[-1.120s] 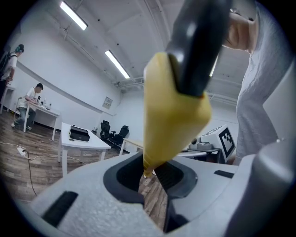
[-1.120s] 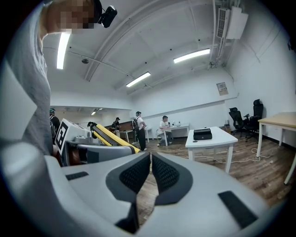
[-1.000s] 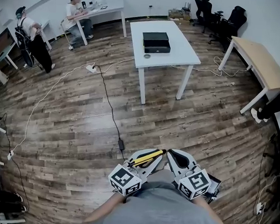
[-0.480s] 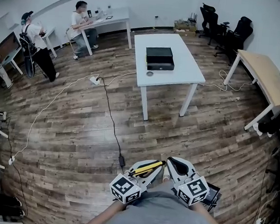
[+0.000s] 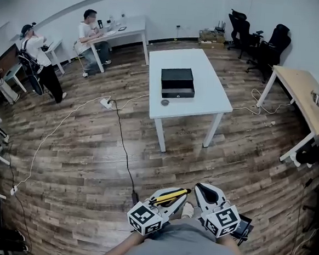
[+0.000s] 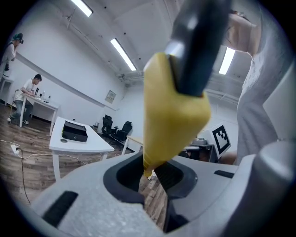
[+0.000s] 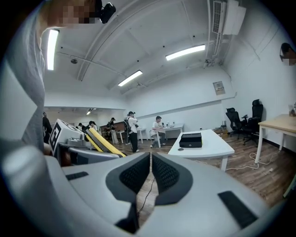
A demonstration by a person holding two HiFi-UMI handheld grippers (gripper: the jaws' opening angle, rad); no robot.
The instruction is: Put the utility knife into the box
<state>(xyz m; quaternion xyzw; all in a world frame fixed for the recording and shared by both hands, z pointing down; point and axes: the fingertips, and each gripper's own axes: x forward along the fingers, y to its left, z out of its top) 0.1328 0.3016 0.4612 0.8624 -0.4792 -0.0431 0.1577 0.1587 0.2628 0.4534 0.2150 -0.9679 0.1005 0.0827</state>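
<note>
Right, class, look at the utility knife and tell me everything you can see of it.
The utility knife has a yellow, plastic-looking body tapering to one end, with a black part and a small silvery band further along. The tapered end is clamped between the jaws of the left hand-held gripper. In the head view it lies slanted along that gripper, in the air above the wooden floor, far from the white table. No blade shows.

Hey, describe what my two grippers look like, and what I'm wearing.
The left gripper and right gripper have light grey bodies with black ribbed pads. Each carries a white cube with black square markers. The person wears a grey top.
</note>
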